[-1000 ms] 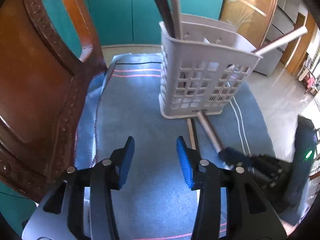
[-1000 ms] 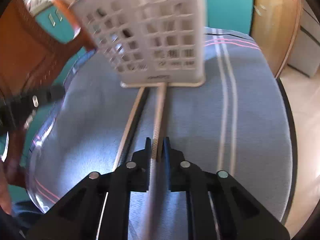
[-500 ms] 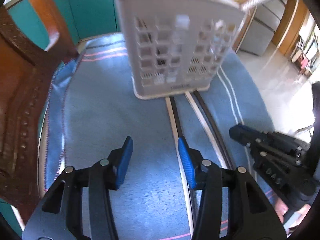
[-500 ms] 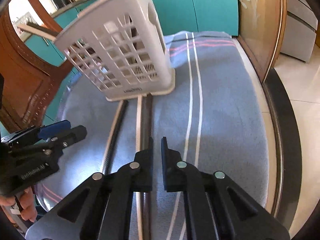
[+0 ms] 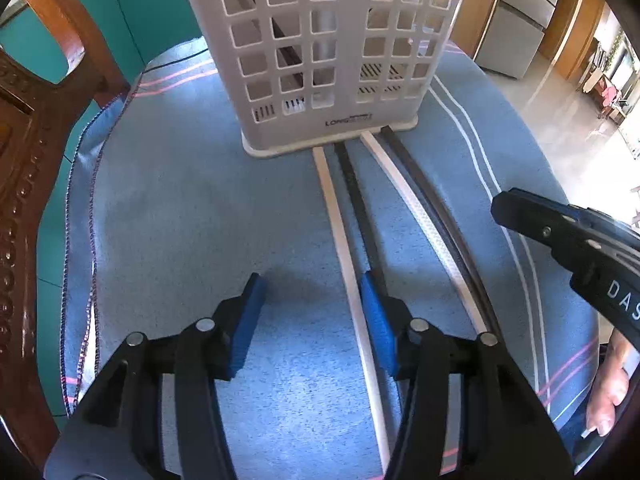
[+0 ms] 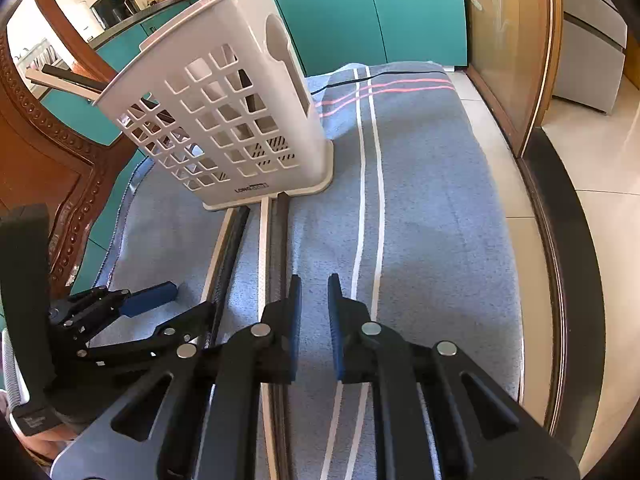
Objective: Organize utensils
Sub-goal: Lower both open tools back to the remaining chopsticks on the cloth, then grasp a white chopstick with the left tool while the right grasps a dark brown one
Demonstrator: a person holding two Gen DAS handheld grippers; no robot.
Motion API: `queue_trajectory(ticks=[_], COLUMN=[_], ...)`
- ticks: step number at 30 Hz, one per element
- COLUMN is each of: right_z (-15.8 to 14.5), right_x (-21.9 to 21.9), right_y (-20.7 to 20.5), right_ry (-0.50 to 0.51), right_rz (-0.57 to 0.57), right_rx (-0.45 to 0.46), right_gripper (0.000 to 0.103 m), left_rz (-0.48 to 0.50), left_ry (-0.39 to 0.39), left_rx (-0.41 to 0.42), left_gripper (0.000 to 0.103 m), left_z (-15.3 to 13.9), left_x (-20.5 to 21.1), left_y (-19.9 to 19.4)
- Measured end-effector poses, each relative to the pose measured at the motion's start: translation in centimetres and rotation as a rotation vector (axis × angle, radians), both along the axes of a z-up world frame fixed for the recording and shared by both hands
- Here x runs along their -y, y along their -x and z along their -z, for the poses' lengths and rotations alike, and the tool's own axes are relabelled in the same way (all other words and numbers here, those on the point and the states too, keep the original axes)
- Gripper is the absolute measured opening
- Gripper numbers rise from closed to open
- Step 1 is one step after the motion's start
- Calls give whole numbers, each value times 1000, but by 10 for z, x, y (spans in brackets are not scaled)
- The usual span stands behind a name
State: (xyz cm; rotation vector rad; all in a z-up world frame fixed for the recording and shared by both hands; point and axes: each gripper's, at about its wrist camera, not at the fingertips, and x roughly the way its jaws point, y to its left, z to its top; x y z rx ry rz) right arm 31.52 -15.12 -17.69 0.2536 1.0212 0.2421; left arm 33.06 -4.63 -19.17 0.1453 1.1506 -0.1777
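A white lattice utensil holder [image 5: 324, 52] stands on the blue cloth [image 5: 180, 220], with several long sticks inside; it also shows in the right wrist view [image 6: 224, 120]. Several long white and dark sticks lie on the cloth in front of it: a white one [image 5: 340, 232], a dark one [image 5: 360, 208], another white one [image 5: 416, 208] and another dark one [image 5: 444, 216]. My left gripper [image 5: 310, 312] is open and empty just left of the first white stick. My right gripper [image 6: 314, 308] is slightly open and empty, just right of the sticks [image 6: 264, 240].
A carved wooden chair [image 5: 28, 152] stands close on the left. Teal cabinets [image 6: 360, 12] are behind. The table's dark rim [image 6: 560, 240] and tiled floor lie to the right. The right gripper's body [image 5: 568, 236] shows in the left wrist view.
My right gripper has let go of the stick it held and opened a little; that stick now lies on the cloth. Both grippers have moved closer to the holder.
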Motion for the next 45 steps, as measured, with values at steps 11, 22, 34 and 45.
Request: queue_trajectory(ticks=[11, 22, 34, 45], right_z=[5, 18, 14, 14], right_x=[-15, -38, -12, -48], right_y=[0, -2, 23, -23], right_ry=[7, 142, 85, 235], right_rz=[-71, -107, -132, -160], right_rx=[-2, 0, -86, -88], right_gripper=[22, 17, 17, 24], left_rz=[-18, -46, -3, -40], left_ry=[23, 25, 67, 22], left_rx=[-11, -5, -42, -35], left_gripper=[12, 16, 17, 27], left_z=[-6, -10, -21, -14], left_x=[-7, -25, -36, -20], left_y=[0, 0, 19, -15])
